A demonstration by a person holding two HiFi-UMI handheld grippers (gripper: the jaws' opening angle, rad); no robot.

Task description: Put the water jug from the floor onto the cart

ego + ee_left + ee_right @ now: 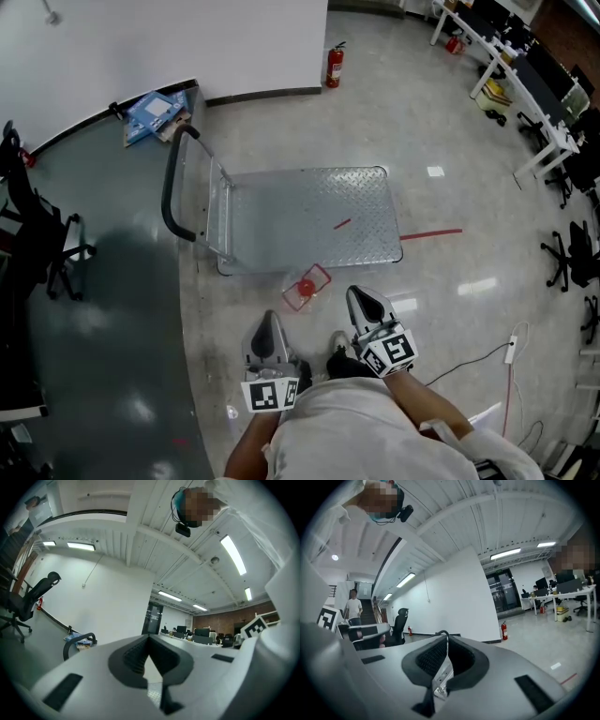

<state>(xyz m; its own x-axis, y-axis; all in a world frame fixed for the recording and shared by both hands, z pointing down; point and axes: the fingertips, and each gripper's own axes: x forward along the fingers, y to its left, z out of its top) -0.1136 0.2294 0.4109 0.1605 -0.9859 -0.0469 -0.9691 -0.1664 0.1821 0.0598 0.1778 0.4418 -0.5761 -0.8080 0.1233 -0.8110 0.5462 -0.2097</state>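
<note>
The water jug (307,287), clear with a red cap, is seen on the floor (450,281), just beside the near edge of the cart (309,216). The left claw (270,326) and the right claw (362,300) are held near the jug, apart from it. Each claw is pressed together, tip against tip, and nothing is pinched. A fire extinguisher (335,66) is stood by the far wall.

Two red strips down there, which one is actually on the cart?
The short slanted strip is on the cart. The longer strip lies on the floor beyond the cart's right edge.
</note>
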